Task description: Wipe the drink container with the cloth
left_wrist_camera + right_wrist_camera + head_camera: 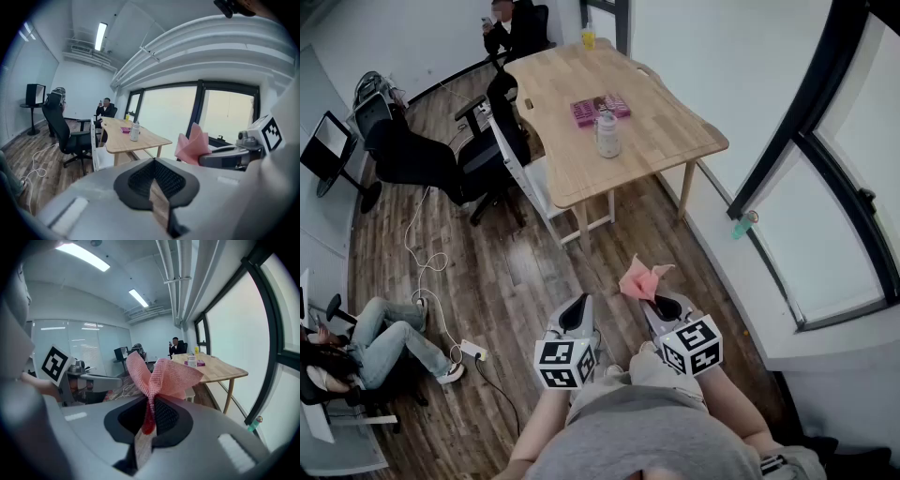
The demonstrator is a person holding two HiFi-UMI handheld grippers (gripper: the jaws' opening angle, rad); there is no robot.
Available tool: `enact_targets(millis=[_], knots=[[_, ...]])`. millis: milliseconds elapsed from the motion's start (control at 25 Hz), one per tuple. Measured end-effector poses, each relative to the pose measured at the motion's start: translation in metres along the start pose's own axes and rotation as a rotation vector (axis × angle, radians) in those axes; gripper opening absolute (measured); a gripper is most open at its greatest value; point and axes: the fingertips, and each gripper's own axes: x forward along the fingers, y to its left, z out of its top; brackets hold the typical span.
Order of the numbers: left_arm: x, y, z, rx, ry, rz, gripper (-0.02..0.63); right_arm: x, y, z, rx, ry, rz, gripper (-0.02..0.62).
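With the right tongs (149,416) pinching the pink mesh cloth (159,376) and the left tongs (152,180) pressed together empty, the pale plastic drink container (607,134) stands well ahead, seemingly not yet wiped.

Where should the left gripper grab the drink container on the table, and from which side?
Probably the upper body just below the narrower top, with the left gripper level and coming from the near table edge. The drink container stands upright with that side bare; the pink box sits just behind. That leaves the lower wall for the cloth in the right gripper.
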Motion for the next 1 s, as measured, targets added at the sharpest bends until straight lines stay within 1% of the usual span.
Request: enact_targets(millis=[280, 640, 800, 1000], knots=[[-0.001, 0.004, 0.000, -0.006, -0.002, 0.011, 0.003, -0.003, 0.001, 0.001, 0.007, -0.005, 0.002, 0.023], [0.005, 0.000, 0.004, 0.013, -0.002, -0.033, 0.003, 0.002, 0.000, 0.005, -0.005, -0.008, -0.009, 0.023], [0.002, 0.005, 0.004, 0.016, -0.001, -0.047, 0.003, 0.004, 0.002, 0.005, 0.029, -0.025, -0.034, 0.025], [-0.002, 0.016, 0.002, 0.019, 0.009, -0.052, 0.003, 0.011, 0.013, 0.005, 0.049, -0.028, -0.025, 0.026]])
